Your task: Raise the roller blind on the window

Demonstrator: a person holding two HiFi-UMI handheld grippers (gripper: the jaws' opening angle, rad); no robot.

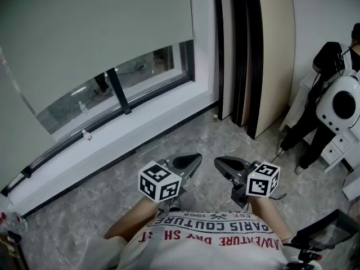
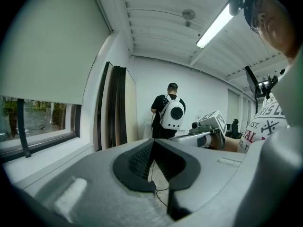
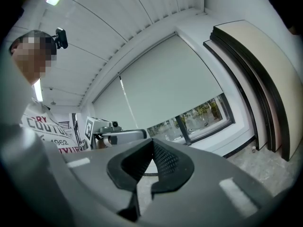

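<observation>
A pale grey roller blind (image 1: 90, 32) hangs low over the window and leaves a strip of glass (image 1: 112, 86) bare above the white sill (image 1: 140, 117). Its thin pull cord (image 1: 22, 94) hangs at the blind's left side; the same cord (image 3: 124, 100) shows in the right gripper view, in front of the blind (image 3: 165, 84). My left gripper (image 1: 188, 162) and right gripper (image 1: 225, 165) are held side by side low over the floor, well short of the window. Both are shut with nothing between the pads. The left gripper view shows the blind (image 2: 47, 41) at the left.
Tall boards (image 1: 264, 55) lean against the wall to the right of the window. A person with a white backpack (image 1: 337, 100) stands at the far right, by white furniture. Grey tiled floor (image 1: 84, 201) lies between me and the sill.
</observation>
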